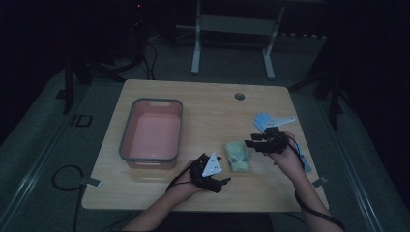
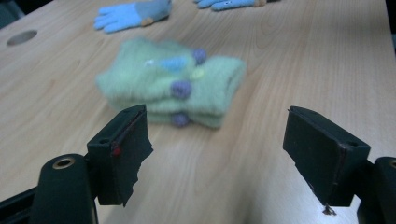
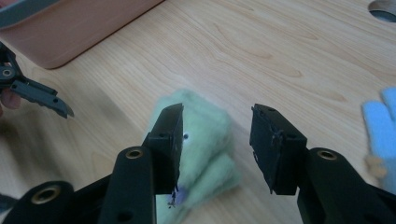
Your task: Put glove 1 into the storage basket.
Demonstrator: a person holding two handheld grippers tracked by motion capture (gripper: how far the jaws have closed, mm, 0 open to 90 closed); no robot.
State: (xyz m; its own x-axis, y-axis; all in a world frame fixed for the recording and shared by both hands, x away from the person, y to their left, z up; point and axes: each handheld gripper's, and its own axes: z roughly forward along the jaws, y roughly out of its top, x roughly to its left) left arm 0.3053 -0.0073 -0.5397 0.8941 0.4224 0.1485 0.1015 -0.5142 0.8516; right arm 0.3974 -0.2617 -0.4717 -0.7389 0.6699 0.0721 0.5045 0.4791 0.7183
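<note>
Folded green knit gloves [image 1: 238, 156] lie lower centre of frame on wooden table [image 1: 203, 104], between left gripper [image 1: 216, 180] and right gripper [image 1: 253, 143]. Both grippers' jaws apart, empty. Gloves likely soft, light, squashy; best pinched across folded stack's middle.

The room is dim, its far side nearly black. A pale wooden surface [image 1: 212, 108] with rounded corners and a round grommet hole [image 1: 240, 96] near its far edge stands on grey floor [image 1: 34, 140]. Beyond it a white desk frame [image 1: 232, 29] rises. Black cables [image 1: 65, 176] loop by the near-left corner, perhaps taped down.
</note>
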